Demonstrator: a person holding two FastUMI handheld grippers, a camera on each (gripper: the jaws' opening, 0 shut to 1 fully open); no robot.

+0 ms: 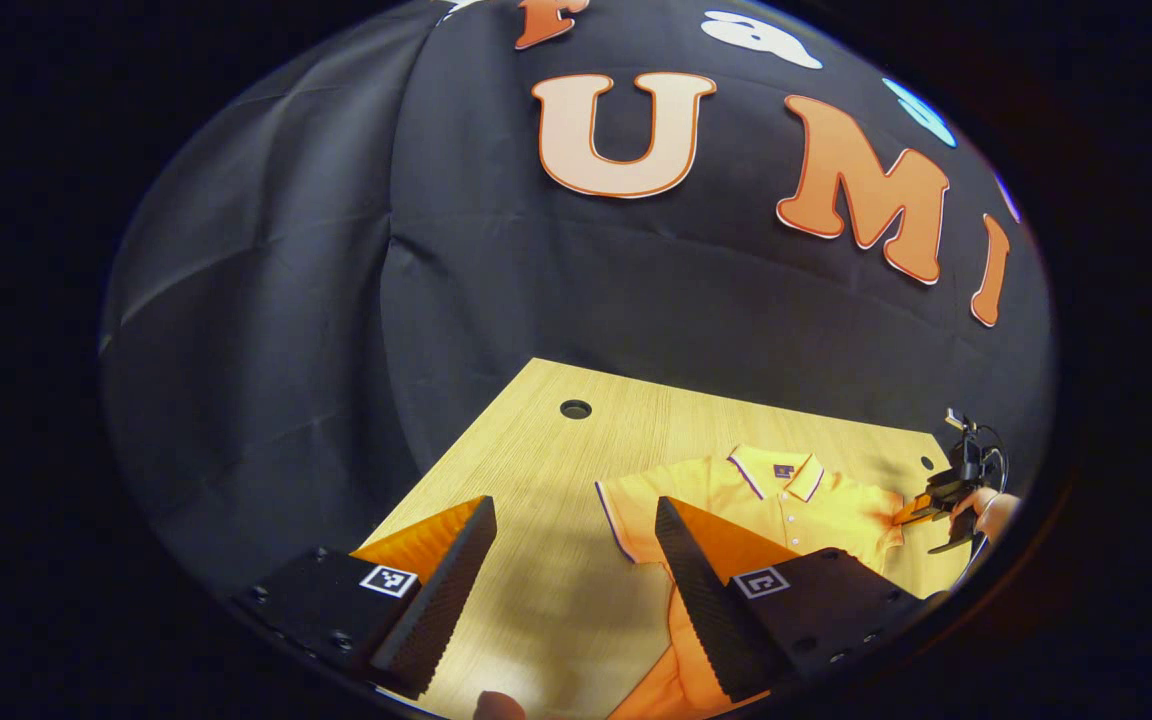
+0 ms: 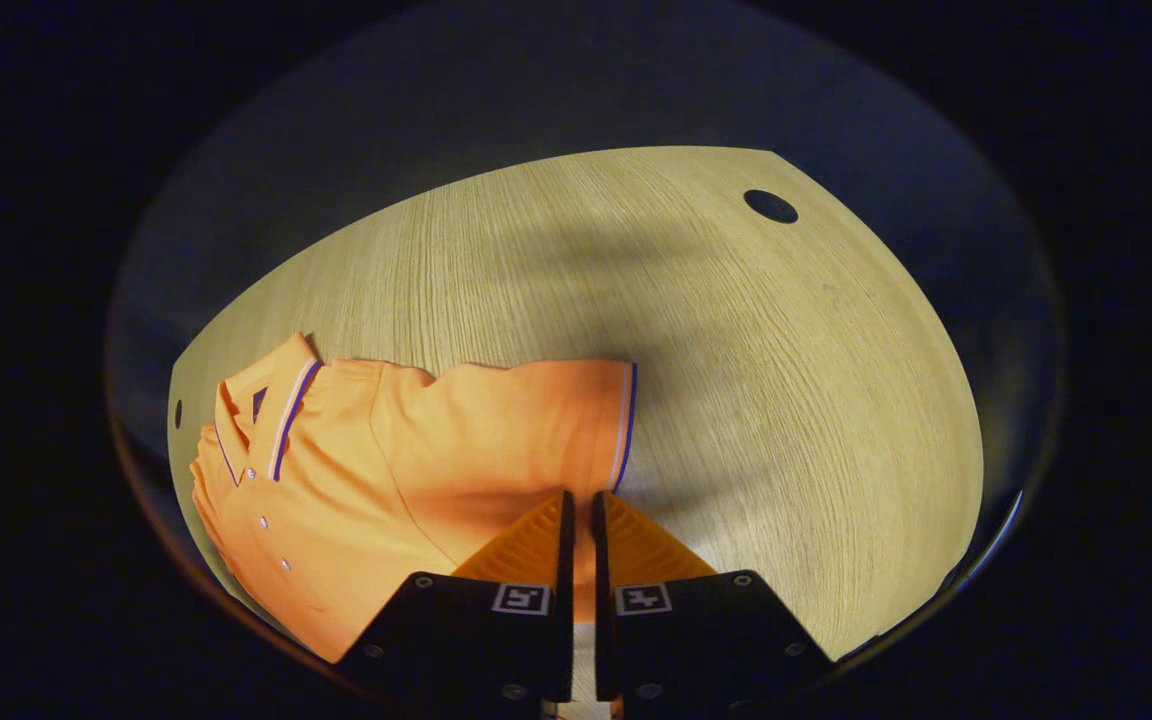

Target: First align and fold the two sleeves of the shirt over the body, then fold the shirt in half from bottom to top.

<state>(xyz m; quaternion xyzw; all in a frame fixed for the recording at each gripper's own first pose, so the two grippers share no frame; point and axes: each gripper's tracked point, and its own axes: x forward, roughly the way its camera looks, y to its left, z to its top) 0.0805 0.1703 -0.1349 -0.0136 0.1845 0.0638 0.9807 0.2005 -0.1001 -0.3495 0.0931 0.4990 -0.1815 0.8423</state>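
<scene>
An orange polo shirt (image 1: 806, 515) with striped collar and cuffs lies flat, front up, on the wooden table (image 1: 536, 450). My left gripper (image 1: 574, 505) hovers open above the table, just off the shirt's near sleeve (image 1: 626, 500), with nothing between its fingers. At the shirt's far sleeve, a hand holds my right gripper (image 1: 936, 505). In the right gripper view the shirt (image 2: 386, 450) spreads to the left. There my right gripper (image 2: 581, 495) is shut on the lower edge of the sleeve (image 2: 556, 420), near its striped cuff.
The table has a round cable hole (image 1: 575, 408) near its back left and a smaller hole (image 1: 926, 462) beside the collar. Bare wood (image 2: 736, 350) stretches beyond the sleeve, with a hole (image 2: 770, 206) far off. The black booth wall stands close behind the table.
</scene>
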